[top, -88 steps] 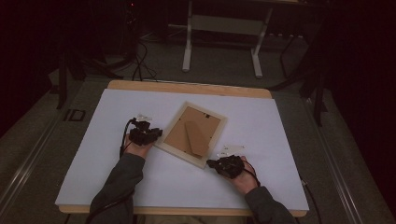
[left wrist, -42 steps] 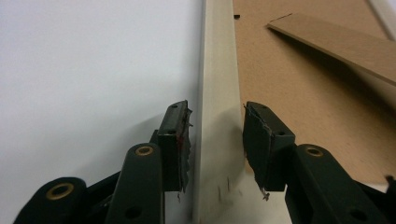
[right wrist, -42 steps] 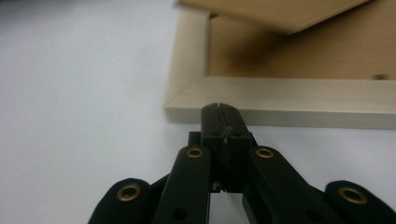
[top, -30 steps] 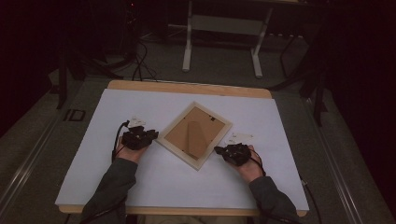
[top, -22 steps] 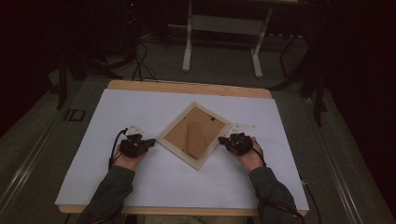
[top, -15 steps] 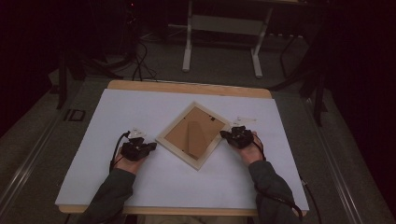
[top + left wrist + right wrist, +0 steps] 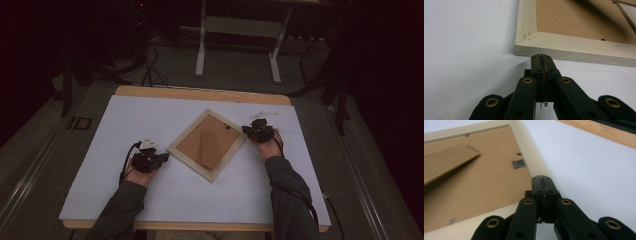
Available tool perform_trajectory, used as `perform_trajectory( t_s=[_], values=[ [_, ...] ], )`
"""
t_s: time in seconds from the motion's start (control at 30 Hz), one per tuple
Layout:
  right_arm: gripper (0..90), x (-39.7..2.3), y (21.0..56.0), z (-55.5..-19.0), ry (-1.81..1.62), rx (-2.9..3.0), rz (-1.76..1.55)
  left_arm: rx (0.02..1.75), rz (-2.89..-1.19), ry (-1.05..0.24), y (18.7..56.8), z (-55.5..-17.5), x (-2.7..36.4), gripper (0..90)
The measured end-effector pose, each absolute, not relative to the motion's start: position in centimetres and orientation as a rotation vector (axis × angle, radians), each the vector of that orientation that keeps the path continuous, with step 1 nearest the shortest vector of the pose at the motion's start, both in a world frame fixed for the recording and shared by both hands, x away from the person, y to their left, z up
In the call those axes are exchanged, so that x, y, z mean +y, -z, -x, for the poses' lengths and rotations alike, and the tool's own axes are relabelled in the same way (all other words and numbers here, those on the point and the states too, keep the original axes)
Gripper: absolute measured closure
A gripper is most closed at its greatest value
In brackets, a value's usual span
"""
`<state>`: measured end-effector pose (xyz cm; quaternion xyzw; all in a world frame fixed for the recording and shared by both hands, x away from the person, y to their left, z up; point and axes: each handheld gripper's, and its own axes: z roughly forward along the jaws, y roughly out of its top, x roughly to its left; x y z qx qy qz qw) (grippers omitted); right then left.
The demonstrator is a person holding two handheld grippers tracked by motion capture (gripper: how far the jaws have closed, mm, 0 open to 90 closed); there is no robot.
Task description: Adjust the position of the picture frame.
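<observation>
On the white table (image 7: 150,200), we judge the picture frame (image 7: 186,154) light, stiff; both grippers' jaws pressed together; nudge its wooden corners.

- Dim room overall; only the white table (image 7: 150,130) catches light, and the floor beyond goes black.
- Ahead of the right tongs (image 7: 541,178), the picture frame (image 7: 474,182) smears with motion blur.
- Soft shadow beside the left tongs (image 7: 541,55).
</observation>
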<state>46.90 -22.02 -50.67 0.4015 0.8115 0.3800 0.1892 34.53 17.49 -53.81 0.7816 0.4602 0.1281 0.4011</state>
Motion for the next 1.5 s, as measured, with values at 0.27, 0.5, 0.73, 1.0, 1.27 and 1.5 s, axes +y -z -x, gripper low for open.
perform_trajectory(
  t_s=[0.27, 0.5, 0.73, 1.0, 1.27, 1.5],
  values=[
    [89.7, -22.1, 50.8, -48.9, -1.013, 2.272, -1.204, 1.163, -1.989, -0.323, 53.8, -34.6, 17.1, 90.0],
    [89.8, -22.7, 51.6, -49.7, -0.966, 2.270, -1.277, 1.148, -2.017, -0.324, 53.9, -34.5, 16.3, 90.0],
    [89.8, -22.9, 51.6, -49.7, -0.968, 2.288, -1.277, 1.140, -2.031, -0.320, 53.9, -34.7, 15.5, 90.0],
    [89.8, -23.0, 51.6, -49.3, -0.967, 2.305, -1.268, 1.148, -2.026, -0.317, 53.9, -34.9, 15.5, 90.0],
    [89.8, -23.4, 51.5, -48.7, -0.976, 2.327, -1.256, 1.160, -2.030, -0.314, 53.8, -35.4, 15.2, 90.0],
    [89.8, -23.9, 52.4, -47.4, -0.935, 2.384, -1.222, 1.170, -2.032, -0.311, 53.7, -35.9, 15.2, 90.0]
  ],
)
